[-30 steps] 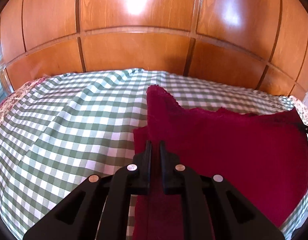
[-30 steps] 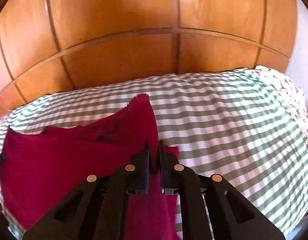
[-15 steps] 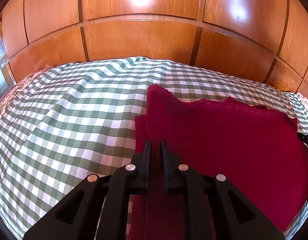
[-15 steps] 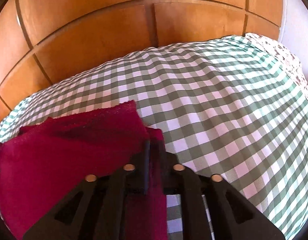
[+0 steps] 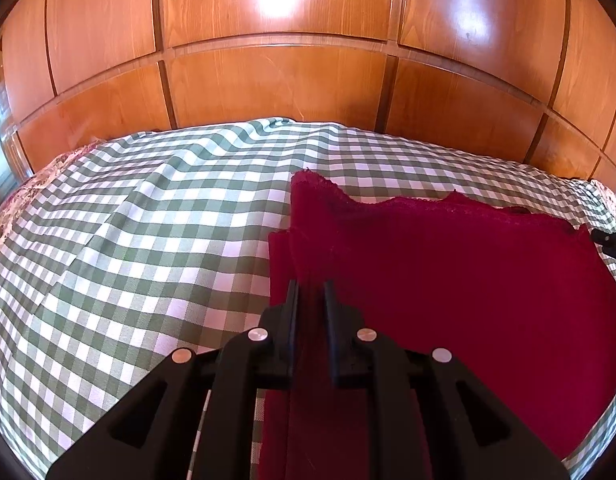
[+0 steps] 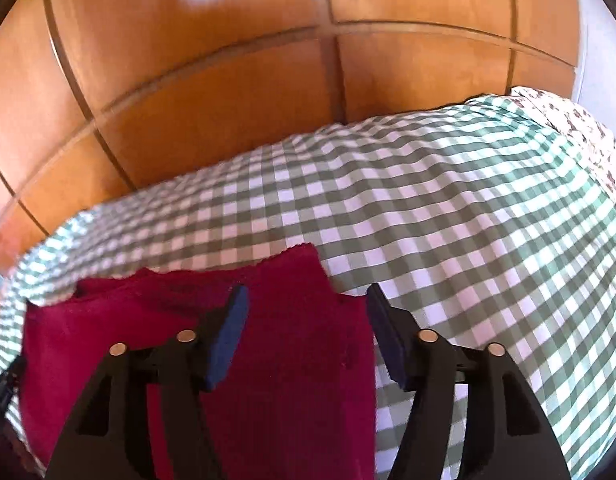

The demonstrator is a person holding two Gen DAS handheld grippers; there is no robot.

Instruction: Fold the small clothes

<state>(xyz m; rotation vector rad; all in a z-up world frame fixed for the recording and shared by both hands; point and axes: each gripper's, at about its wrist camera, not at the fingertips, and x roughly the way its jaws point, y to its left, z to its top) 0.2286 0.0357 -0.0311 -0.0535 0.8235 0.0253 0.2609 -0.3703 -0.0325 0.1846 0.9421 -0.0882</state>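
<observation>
The left hand-held gripper (image 5: pixel 309 292) sits at the bottom centre of its own view, jaws drawn nearly together and pinching a fold of the dark red knitted cloth garment (image 5: pixel 447 280); the fabric runs up between the two black fingers and passes out of the frame below; from there the garment spreads to the right and upward across the frame, its scalloped far edge running from a raised corner at upper centre off toward the right margin.

The right hand-held gripper (image 6: pixel 304 300) has just been opening its jaws; in its view the blue-padded fingers (image 6: pixel 228 336) stand well apart, with the garment (image 6: pixel 288 360) lying slack between and beneath them, pressed by neither pad; here the cloth fills the lower left of the frame, its right edge falling just inside the right-hand finger.

So the garment's long axis appears to run across from one gripper to the other, each sitting at an opposite short end; the left one alone holds it, and is the nearer to any fresh grasp; the right end seems laid down, and the next fold likely depends on the left end being released or carried over.

All of it rests on the green-and-white checked tablecloth (image 5: pixel 148 240) covering the table, with the glossy orange-brown wooden panelled wall (image 5: pixel 276 80) beyond; a dark tip at the far right edge of the left view is probably the other gripper, though too little shows to be sure.
</observation>
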